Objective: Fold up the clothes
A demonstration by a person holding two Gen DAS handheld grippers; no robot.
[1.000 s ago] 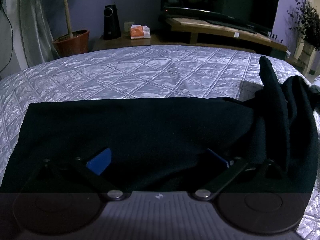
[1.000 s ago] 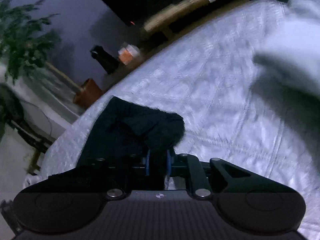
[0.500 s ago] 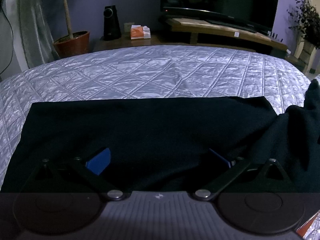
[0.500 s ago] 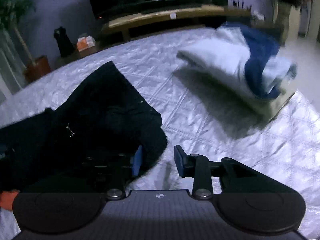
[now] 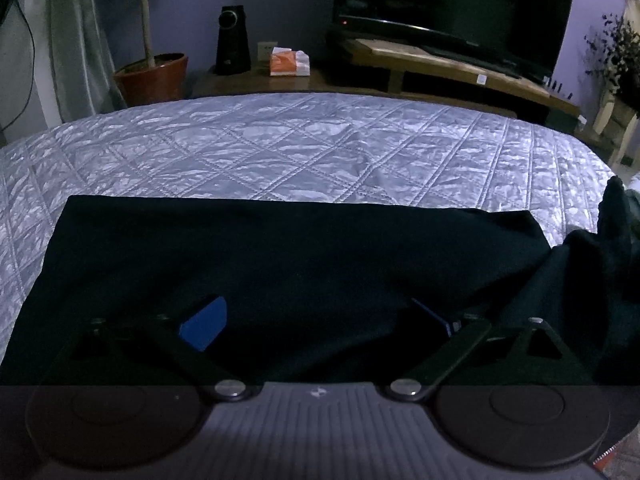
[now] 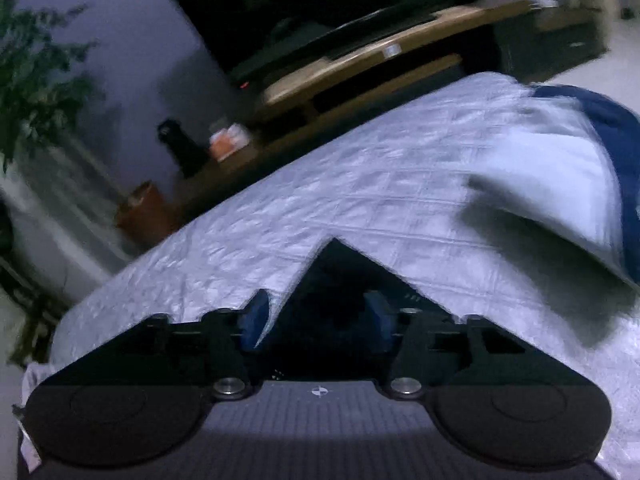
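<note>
My left gripper (image 5: pixel 318 322), spread wide and closing slightly, grips nothing above the black garment (image 5: pixel 288 260), flat on the quilted bed (image 5: pixel 280 144). My right gripper (image 6: pixel 318 316), opening, pads off a black corner; only this view shows the white-and-blue pile (image 6: pixel 560 176).

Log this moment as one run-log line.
left gripper: closing, over black garment | right gripper: opening, garment corner between | bed

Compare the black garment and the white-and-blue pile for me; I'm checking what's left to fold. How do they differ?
The black garment is dark and spread flat; the white-and-blue pile is pale, bunched and raised. The garment lies under both grippers; the pile sits off to the side. Both rest on the quilted bedspread.
</note>
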